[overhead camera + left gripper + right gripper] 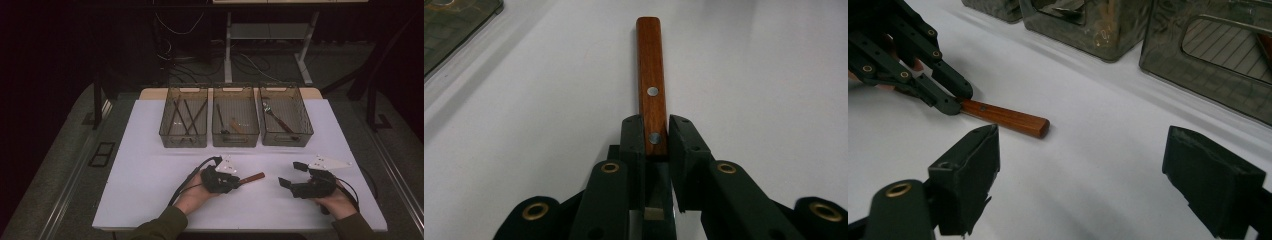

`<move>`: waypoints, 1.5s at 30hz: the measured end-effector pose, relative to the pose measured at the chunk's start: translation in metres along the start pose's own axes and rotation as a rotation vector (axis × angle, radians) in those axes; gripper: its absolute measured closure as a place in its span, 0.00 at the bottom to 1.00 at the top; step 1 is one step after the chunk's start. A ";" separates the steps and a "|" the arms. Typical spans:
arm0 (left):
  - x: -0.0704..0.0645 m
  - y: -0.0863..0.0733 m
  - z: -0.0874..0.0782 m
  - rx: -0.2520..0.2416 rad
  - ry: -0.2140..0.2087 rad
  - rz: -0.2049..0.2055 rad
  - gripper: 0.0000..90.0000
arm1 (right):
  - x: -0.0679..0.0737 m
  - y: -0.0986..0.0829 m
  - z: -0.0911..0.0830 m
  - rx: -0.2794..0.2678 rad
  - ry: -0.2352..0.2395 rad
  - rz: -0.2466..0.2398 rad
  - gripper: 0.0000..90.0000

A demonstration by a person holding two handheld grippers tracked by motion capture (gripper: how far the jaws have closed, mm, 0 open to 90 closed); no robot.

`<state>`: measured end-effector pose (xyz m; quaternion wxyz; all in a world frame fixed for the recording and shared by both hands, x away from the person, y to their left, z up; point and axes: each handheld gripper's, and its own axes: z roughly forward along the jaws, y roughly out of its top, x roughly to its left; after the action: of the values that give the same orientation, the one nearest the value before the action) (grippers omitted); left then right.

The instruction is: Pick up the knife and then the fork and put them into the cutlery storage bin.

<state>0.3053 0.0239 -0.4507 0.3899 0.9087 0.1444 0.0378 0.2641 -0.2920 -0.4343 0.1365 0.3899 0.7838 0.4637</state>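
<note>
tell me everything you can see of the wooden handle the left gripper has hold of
The wooden handle is a slim, flat-sided bar of reddish-brown, glossy wood with rounded corners at its free end. Two small silver rivets sit along its face. It lies low over the white table, pointing away from the left gripper, whose two black jaws are closed on its near end, one on each side. Whatever blade or tool it belongs to is hidden behind the jaws. Its free end points toward the open right gripper, which is not touching it.
</note>
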 end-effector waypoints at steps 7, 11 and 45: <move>0.000 0.002 -0.003 0.008 -0.036 0.011 0.86 | 0.000 0.002 -0.002 -0.028 0.026 -0.011 0.17; -0.001 0.005 -0.008 -0.001 -0.068 0.018 0.86 | 0.000 0.002 -0.002 -0.025 0.039 -0.014 0.17; -0.013 0.005 -0.064 -0.013 -0.204 0.148 0.86 | 0.057 0.060 0.050 0.228 0.495 -0.384 0.28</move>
<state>0.2827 0.0613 -0.4018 0.4044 0.9135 0.0364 -0.0251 0.2836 -0.2030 -0.4027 -0.0178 0.1236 0.8992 0.4194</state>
